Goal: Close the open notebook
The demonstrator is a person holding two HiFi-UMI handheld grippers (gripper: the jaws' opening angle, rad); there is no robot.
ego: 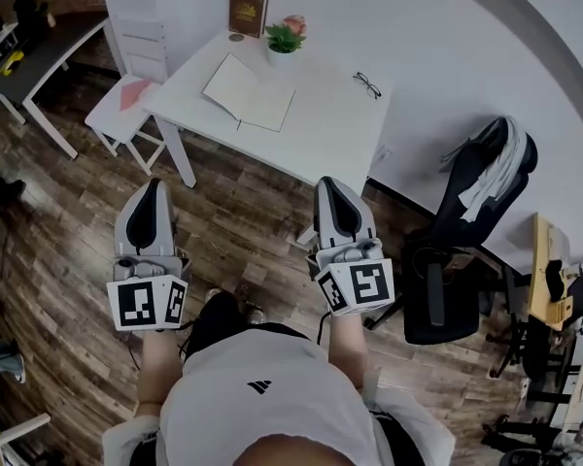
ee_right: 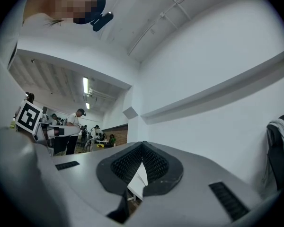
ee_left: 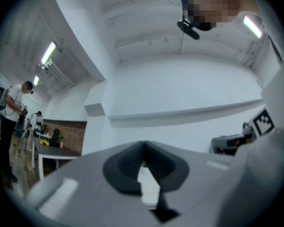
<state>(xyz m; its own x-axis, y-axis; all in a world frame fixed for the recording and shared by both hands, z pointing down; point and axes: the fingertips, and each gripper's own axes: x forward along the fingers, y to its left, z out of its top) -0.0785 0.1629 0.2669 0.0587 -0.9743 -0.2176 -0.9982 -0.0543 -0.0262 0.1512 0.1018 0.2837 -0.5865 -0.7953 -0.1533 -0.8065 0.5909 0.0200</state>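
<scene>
The open notebook lies flat with pale blank pages on the white table, far ahead of both grippers. My left gripper hangs over the wooden floor, well short of the table's near-left corner, its jaws shut on nothing. My right gripper is held just short of the table's near edge, also shut and empty. In the left gripper view the left gripper points at a white wall, with a sliver of the table showing below the closed tips. The right gripper shows the same in its own view.
On the table stand a small potted plant and a brown book; glasses lie at the right. A white chair is left of the table, a black office chair at the right. People stand far off.
</scene>
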